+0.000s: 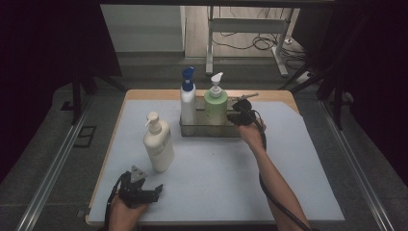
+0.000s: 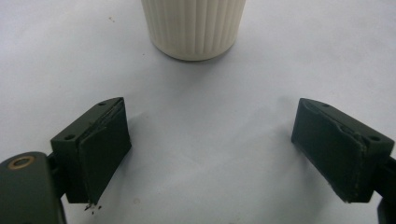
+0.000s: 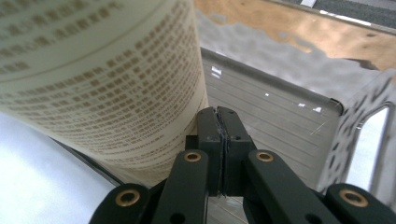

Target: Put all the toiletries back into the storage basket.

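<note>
High view, right gripper (image 1: 239, 117): at the right end of the clear tray (image 1: 190, 130), which stands near the desk's far edge, about midway along it. The gripper touches or nearly touches the green pump bottle (image 1: 215, 107); contact can't be made out from here.
High view, tray contents: the green pump bottle stands upright beside the white bottle with a blue cap (image 1: 187, 98), both inside the tray.
High view, left gripper (image 1: 139, 191): near the desk's near left corner, just short of the cream pump bottle (image 1: 158, 143), which stands upright on the grey mat (image 1: 216, 168), left of the middle.
Left gripper view: jaws spread wide and empty, pads (image 2: 103, 149) low over the mat, with the cream bottle's ribbed base (image 2: 194, 25) straight ahead and apart from them.
Right gripper view: jaws clenched flat together, nothing between them, tips beside the green bottle's printed label (image 3: 102, 88), with the tray wall (image 3: 275, 93) behind them.
Step in hand, my judgement: the right gripper seems to be nudging the green bottle within the tray.
Doing it well: push low on the body, slowly, so that the bottle slides rather than tips; keep clear of the pump head.
</note>
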A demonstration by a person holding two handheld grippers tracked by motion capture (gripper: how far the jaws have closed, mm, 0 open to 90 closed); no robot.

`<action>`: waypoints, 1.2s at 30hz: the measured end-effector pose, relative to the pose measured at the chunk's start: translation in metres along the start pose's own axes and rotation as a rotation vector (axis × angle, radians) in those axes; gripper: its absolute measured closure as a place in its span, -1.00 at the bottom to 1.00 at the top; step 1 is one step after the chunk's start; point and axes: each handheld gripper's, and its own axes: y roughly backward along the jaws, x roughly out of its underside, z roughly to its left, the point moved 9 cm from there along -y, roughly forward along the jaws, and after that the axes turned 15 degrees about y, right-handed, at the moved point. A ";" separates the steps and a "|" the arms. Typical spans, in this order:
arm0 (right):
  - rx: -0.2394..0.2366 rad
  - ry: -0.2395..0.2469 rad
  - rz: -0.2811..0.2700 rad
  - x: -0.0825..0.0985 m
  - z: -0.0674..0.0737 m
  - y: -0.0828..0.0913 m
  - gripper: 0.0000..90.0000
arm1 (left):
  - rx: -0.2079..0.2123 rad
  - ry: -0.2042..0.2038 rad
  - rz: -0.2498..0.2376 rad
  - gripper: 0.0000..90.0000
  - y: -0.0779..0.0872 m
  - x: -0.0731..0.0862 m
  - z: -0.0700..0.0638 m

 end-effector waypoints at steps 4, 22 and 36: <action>-0.009 0.005 -0.003 -0.001 0.005 -0.004 0.96 | 0.000 0.000 0.000 -0.76 0.000 0.000 0.000; -0.016 0.057 0.003 -0.013 0.026 -0.011 0.98 | 0.000 -0.001 0.001 -0.76 0.000 0.000 0.000; -0.029 0.052 0.006 -0.011 0.024 -0.008 0.86 | 0.000 -0.002 0.000 -0.76 0.000 0.000 0.000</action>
